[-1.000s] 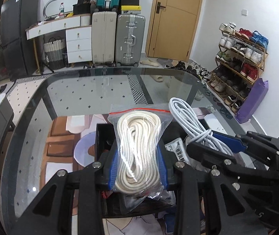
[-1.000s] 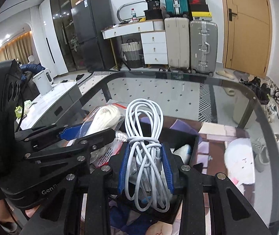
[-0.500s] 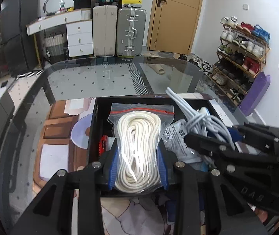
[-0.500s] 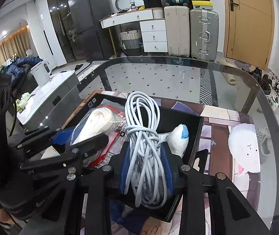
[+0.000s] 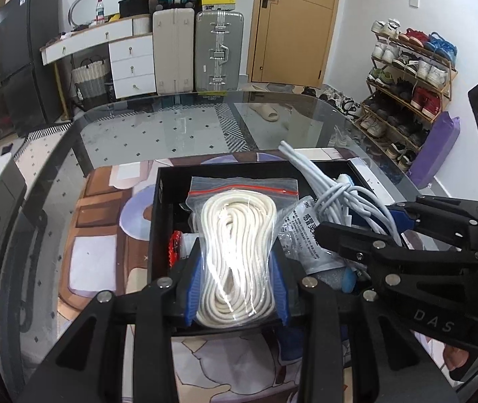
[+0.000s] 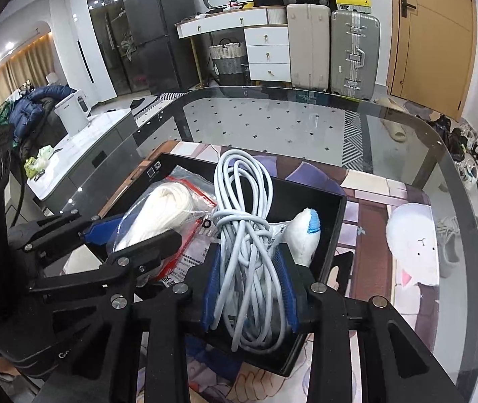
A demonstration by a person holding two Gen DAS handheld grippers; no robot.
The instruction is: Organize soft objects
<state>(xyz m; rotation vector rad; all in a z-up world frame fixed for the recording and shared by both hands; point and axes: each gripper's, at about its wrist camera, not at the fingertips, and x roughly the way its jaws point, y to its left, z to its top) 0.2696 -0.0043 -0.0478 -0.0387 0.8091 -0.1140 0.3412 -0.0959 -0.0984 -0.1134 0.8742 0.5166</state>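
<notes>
Lengthwise between the jaws — rope bag [image 5: 237, 252], cable bundle [image 6: 250, 252] — both over black tray [image 5: 161, 208].

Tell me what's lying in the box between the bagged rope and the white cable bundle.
A crinkled printed packet lies between the bagged rope and the white cable bundle, clearest in the left wrist view.

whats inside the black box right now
The black box holds a bagged white rope, a white cable bundle, printed packets and a white-and-blue soft piece. Whatever lies beneath them is covered.

Both grippers' fingers [image 5: 274, 278] closed, angled down
</notes>
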